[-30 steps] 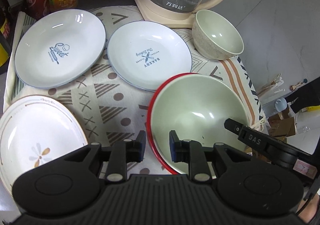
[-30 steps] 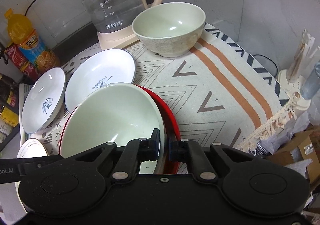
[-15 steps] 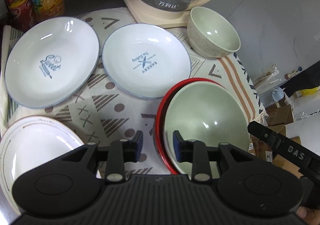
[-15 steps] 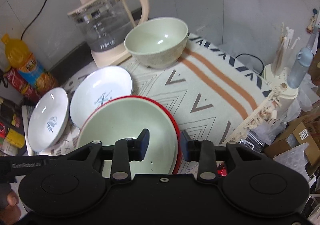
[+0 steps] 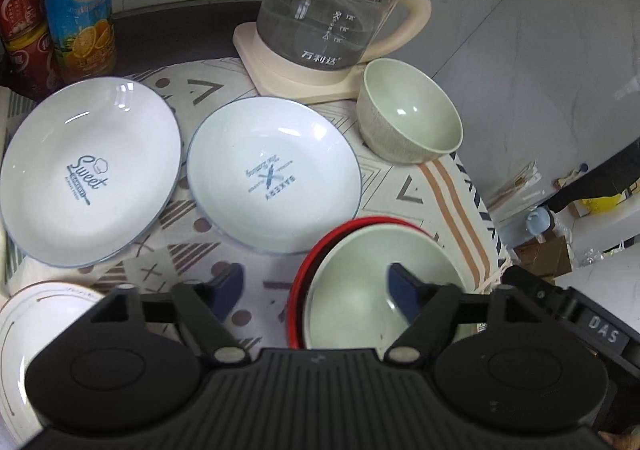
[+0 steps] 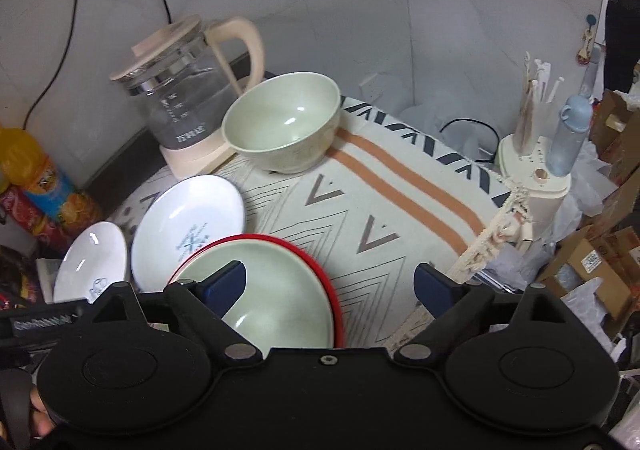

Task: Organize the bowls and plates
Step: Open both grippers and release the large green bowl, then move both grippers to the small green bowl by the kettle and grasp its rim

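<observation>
**Green bowl nested in red bowl, both claws letting go**

Green bowl (image 5: 360,290) sits inside the red bowl (image 5: 298,290), lower centre of the left view, lower left-centre of the right view. Left gripper (image 5: 316,290): jaws opening, straddling the near-left rim of the stack, pads clear of it. Right gripper (image 6: 332,286): jaws opening, the stack's right rim between them, no contact visible.

Left view only: "Sweet" plate (image 5: 86,174) at left in full, flower plate (image 5: 24,330) clipped at lower left, and a soda can (image 5: 20,2) at upper left. Bakery plate (image 5: 274,180) sits centre, just behind the stack.

Right view only: utensil stand (image 6: 532,166) with a blue bottle (image 6: 570,138) at right, cardboard boxes (image 6: 592,262) beyond the tablecloth (image 6: 400,210) edge.

Both views: small green bowl (image 6: 282,128) beside the glass kettle (image 6: 182,90), juice bottle (image 5: 78,6) at back left. The gripper bodies hide the near edge of the stack.
</observation>
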Motion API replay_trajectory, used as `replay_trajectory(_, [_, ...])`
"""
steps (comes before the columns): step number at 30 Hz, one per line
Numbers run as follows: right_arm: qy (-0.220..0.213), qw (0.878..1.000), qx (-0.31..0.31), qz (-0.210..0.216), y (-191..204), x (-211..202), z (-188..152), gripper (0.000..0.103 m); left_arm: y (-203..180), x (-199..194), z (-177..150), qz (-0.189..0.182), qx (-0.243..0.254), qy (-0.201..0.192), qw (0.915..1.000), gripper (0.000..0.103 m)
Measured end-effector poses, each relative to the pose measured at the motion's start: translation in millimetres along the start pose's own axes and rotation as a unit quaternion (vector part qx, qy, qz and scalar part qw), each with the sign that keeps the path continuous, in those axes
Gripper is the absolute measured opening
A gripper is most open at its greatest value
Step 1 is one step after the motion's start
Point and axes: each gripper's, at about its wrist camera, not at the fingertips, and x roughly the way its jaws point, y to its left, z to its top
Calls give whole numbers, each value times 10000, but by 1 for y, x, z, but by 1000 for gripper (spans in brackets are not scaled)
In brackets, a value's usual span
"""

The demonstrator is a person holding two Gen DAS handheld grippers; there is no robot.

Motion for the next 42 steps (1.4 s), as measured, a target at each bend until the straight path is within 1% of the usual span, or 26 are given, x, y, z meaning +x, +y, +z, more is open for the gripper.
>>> replay_trajectory(2, [-100,9999,104,29,-3,-1,3,101,-3,1,5,-40,1,-11,10000,85])
replay_trajectory(3, [-168,9997,149,59,-4,-1,5,103,-5,2,7,-51,-11,-17,10000,85])
replay_trajectory(5, [-245,9995,171,130,-6,0,9,103,-8,5,11,-30,-20,-26,10000,85])
replay_trajectory(10, [-207,9994,203,181,-10,10,22,103,-16,14,25,21,2,-70,10000,85])
replay_trajectory(14, [-194,9992,269,211,-16,22,34,103,-21,23,38,64,-108,-91,9999,85])
replay_trajectory(17, [-196,9995,177,149,-20,33,44,103,-27,29,49,80,-166,-141,9997,85])
replay_trajectory(21, [-157,9996,3,222,-21,47,61,103,-36,42,63,178,-221,-163,9995,85])
replay_trajectory(24, [-184,9994,-44,274,-24,58,74,103,-42,53,72,195,-323,-155,9992,85])
replay_trajectory(27, [-144,9993,-91,339,-27,70,86,103,-49,63,81,298,-333,-177,9988,85])
replay_trajectory(30, [-124,9996,-111,216,-29,84,96,103,-55,74,89,374,-384,-175,9984,85])
replay_trajectory(33, [-43,9995,-124,285,-33,98,106,103,-59,83,96,373,-421,-201,9982,85])
replay_trajectory(38, [36,9983,-434,391,-30,119,119,103,-66,105,106,415,-527,-172,9976,85])
replay_trajectory(42, [145,9974,-558,438,-29,137,127,103,-71,122,113,428,-570,-175,9973,85])
